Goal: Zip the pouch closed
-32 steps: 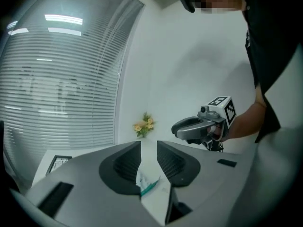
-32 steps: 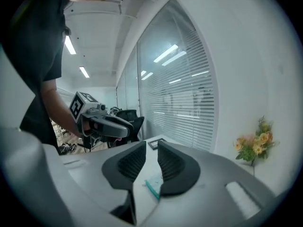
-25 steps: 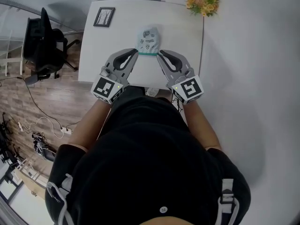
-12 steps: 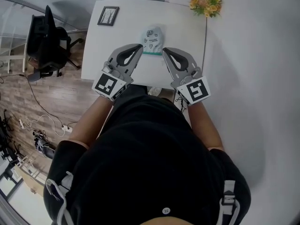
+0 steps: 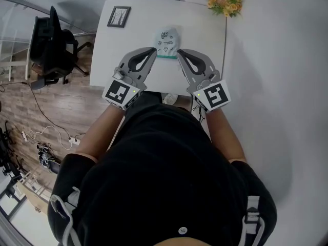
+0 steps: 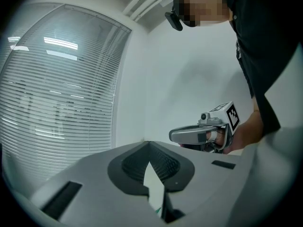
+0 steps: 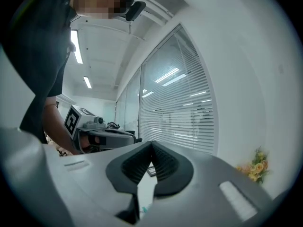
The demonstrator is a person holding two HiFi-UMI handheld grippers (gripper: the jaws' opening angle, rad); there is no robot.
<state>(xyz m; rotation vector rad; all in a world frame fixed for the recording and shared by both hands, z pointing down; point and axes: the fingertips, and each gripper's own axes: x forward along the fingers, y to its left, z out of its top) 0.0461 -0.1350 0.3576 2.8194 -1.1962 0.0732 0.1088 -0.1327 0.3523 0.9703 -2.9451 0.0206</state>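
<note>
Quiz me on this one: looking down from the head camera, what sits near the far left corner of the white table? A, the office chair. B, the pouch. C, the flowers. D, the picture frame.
D: the picture frame lies by the far left corner of the table, while the flowers are at the far right, the pouch is mid-table and the office chair stands on the floor.
</note>
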